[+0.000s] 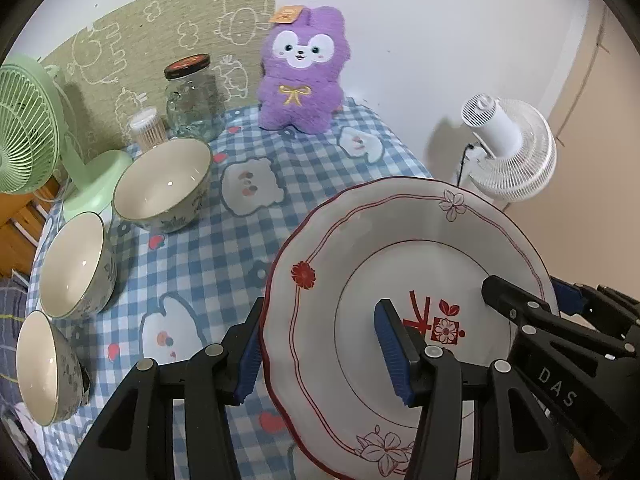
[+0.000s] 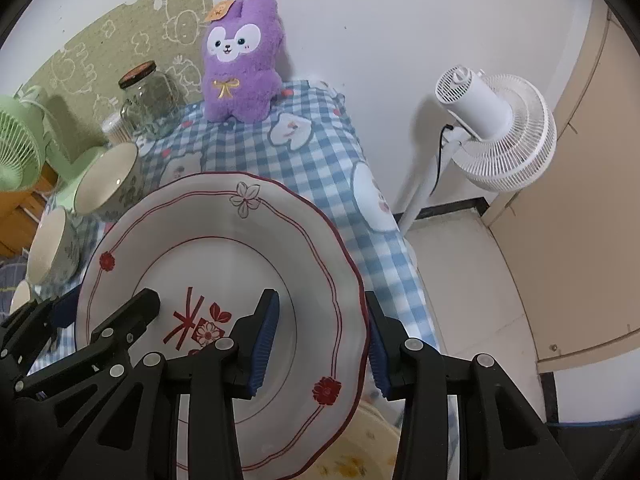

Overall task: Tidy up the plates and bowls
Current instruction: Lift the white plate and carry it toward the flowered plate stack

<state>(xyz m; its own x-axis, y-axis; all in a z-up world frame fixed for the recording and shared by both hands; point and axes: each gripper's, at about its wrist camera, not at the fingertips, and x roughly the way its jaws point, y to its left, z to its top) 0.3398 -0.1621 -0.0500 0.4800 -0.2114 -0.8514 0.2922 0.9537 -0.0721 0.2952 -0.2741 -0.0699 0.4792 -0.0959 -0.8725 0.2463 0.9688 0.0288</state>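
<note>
Plate: white scalloped ceramic plate (image 1: 400, 264) with red flowers, straddled on opposite rims by left gripper (image 1: 324, 352) and right gripper (image 2: 320, 340), both spread, sharing its weight near-right.

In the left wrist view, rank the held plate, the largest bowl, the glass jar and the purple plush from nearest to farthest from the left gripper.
From the left gripper:
1. Plate, between its fingers, straddled at the left rim.
2. Largest bowl, left, mid-table.
3. Glass jar, back left by the wall.
4. Purple plush, back centre; close to the jar's depth, so 3 and 4 are hard to call.
</note>
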